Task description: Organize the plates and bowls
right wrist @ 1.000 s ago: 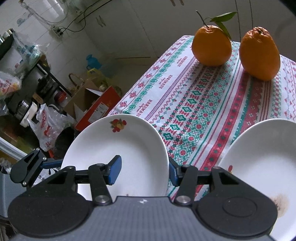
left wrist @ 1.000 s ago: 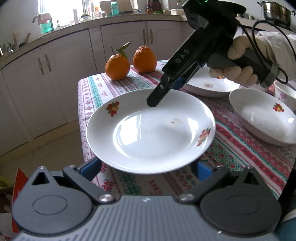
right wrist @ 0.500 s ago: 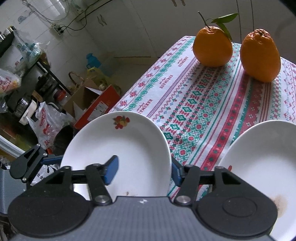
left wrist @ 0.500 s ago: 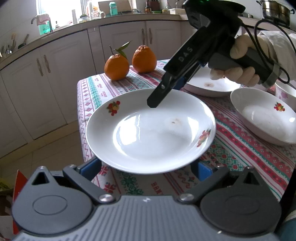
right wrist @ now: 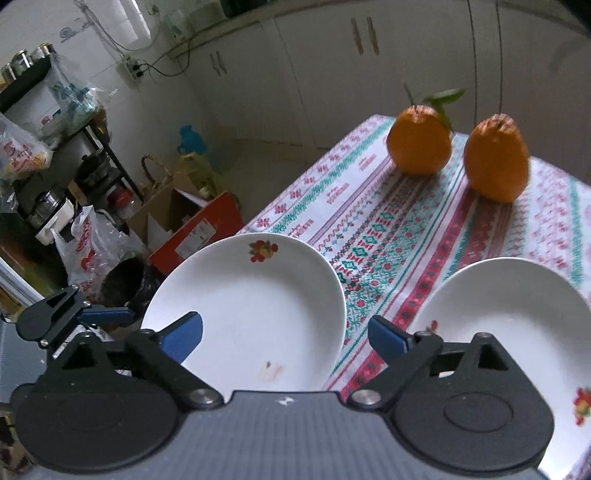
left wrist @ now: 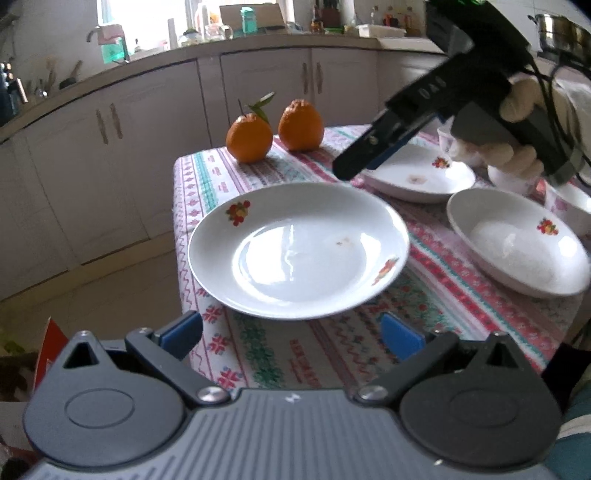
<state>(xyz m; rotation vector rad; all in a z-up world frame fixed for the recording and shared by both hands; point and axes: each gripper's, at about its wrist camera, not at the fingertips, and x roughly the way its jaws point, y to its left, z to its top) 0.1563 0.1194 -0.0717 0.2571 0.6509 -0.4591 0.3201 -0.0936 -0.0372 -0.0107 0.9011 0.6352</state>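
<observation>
Near plate (left wrist: pixel 299 251) sits flat at the table (left wrist: pixel 424 325) corner, rim overhanging the edge, only a small brown smear inside. Left claw (left wrist: pixel 291 334) released, just short of its near rim. Right claw (right wrist: pixel 284 334) released, above its far side. Second plate (left wrist: pixel 421 177) smeared too, bowl (left wrist: pixel 517 243) beside it

A home kitchen: white cabinets (left wrist: pixel 147 122) run under a cluttered countertop (left wrist: pixel 258 40) with a faucet (left wrist: pixel 92 33) by the window, a steel pot (left wrist: pixel 561 27), and a table in a patterned tablecloth (right wrist: pixel 388 221) bearing two oranges (left wrist: pixel 249 137).
</observation>
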